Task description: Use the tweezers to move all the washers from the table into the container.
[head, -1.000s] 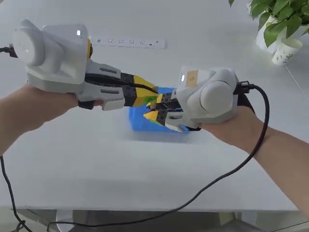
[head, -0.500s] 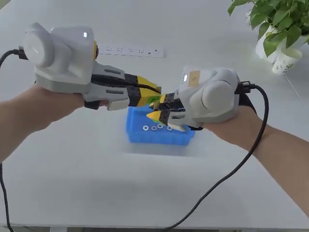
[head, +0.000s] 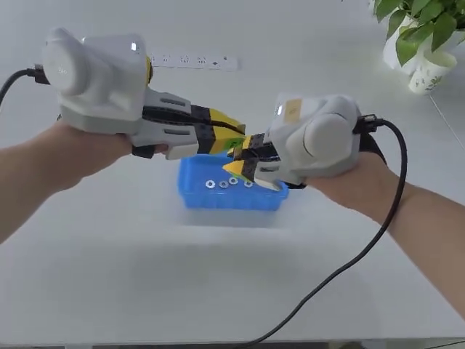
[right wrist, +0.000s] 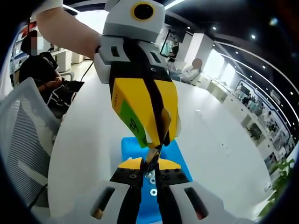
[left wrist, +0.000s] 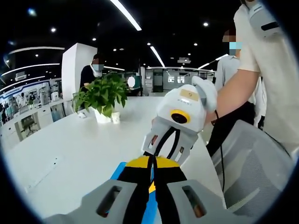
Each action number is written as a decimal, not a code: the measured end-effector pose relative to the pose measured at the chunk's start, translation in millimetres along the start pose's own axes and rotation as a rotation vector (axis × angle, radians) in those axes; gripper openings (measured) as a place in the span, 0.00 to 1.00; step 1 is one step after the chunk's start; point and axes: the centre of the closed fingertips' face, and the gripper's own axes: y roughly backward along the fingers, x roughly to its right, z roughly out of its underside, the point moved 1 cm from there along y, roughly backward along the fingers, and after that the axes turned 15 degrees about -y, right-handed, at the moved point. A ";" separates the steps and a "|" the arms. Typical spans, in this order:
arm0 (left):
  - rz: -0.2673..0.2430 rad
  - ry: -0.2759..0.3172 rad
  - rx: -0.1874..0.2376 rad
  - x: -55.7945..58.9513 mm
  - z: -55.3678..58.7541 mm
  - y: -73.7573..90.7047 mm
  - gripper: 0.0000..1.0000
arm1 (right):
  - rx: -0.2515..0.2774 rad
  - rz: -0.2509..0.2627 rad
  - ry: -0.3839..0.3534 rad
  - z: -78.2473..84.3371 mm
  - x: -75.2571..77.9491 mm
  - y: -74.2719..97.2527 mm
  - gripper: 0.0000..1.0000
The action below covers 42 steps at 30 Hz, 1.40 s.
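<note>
A blue container [head: 192, 196] sits mid-table with several washers [head: 221, 183] inside; it also appears below the jaws in the right gripper view [right wrist: 133, 144]. Just above it, my left gripper [head: 238, 139] and right gripper [head: 240, 163] meet tip to tip. The thin tweezers [right wrist: 154, 156] run from the left gripper's [right wrist: 156, 140] shut yellow jaws down into the right gripper's [right wrist: 150, 164] closed jaws. In the left gripper view, my left gripper [left wrist: 152, 161] has its jaws together, facing the right gripper [left wrist: 150, 151].
A white power strip [head: 192, 62] lies at the back of the table. A potted plant [head: 414, 36] and a white cup [head: 429, 76] stand at the back right. A black cable [head: 349, 262] trails off the table's near edge.
The two grippers have stayed joined at the tips. They now sit a little higher over the container, so the washers inside have come into sight. The camera has also shifted.
</note>
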 end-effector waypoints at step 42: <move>0.049 0.062 -0.028 0.5 43.6 -24.0 0.04 | -0.043 -0.028 -0.082 42.2 7.9 -26.0 0.11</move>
